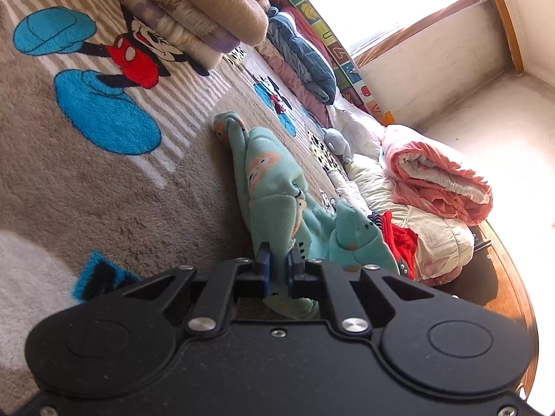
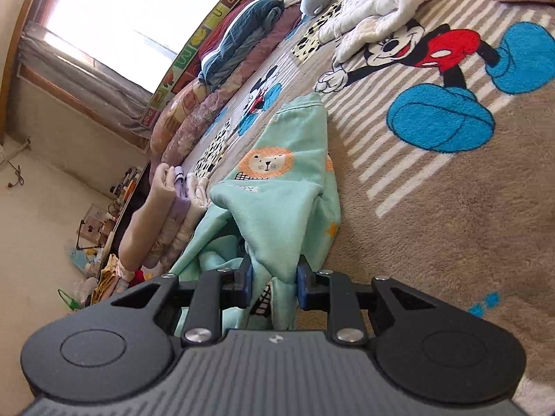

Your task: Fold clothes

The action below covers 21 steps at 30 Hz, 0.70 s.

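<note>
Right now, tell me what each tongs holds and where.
Both left tongs and right tongs pinch bunched fabric of the mint-green lion-print fleece garment.

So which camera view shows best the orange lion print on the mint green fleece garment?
The right wrist view: one orange lion print faces the camera, flat and sharp, on the mint green fleece garment. The left wrist view shows the garment bunched, its prints creased and partly hidden.
</note>
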### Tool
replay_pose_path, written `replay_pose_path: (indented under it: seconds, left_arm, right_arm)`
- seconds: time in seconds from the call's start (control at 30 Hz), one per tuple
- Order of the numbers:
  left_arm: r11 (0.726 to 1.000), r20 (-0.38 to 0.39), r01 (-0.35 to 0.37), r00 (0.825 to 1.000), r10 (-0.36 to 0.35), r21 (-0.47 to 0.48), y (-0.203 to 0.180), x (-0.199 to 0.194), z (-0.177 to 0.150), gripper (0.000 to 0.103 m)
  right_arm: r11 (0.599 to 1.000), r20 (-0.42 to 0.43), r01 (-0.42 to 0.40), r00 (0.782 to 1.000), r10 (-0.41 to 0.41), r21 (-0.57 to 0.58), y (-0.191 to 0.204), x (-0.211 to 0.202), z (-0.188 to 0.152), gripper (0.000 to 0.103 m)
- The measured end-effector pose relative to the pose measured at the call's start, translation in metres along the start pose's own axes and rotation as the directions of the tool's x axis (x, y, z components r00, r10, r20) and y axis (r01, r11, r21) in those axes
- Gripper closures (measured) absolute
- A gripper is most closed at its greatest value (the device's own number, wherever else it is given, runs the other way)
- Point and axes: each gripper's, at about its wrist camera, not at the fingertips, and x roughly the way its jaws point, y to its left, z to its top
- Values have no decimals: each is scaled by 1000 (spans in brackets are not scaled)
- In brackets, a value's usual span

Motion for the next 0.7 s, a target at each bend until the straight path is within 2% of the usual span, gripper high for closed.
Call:
replay_pose_path:
  seconds: [0.2,0.4,0.57,0.7]
  left_arm:
    - [994,-17,-36,999,38,108,-11,-13,-21,98]
    - [971,-56,-105,991,119,214,-6,-16,-44,98]
    - [944,-77,-159,979,189,289,-4,-23,-57,96]
    - [909,-56,-210,968,246,359,-11,-37,-67,92]
  right_arm:
    - [997,39,-29,999,26,77,-44,-18,-14,78]
    - [989,46,-39,998,32,141,-84,-24,-29,78]
    - [991,48,-64,997,58,114,-100,-26,-34,85]
    - [995,46,-77,996,75,60,-102,-27,-33,84]
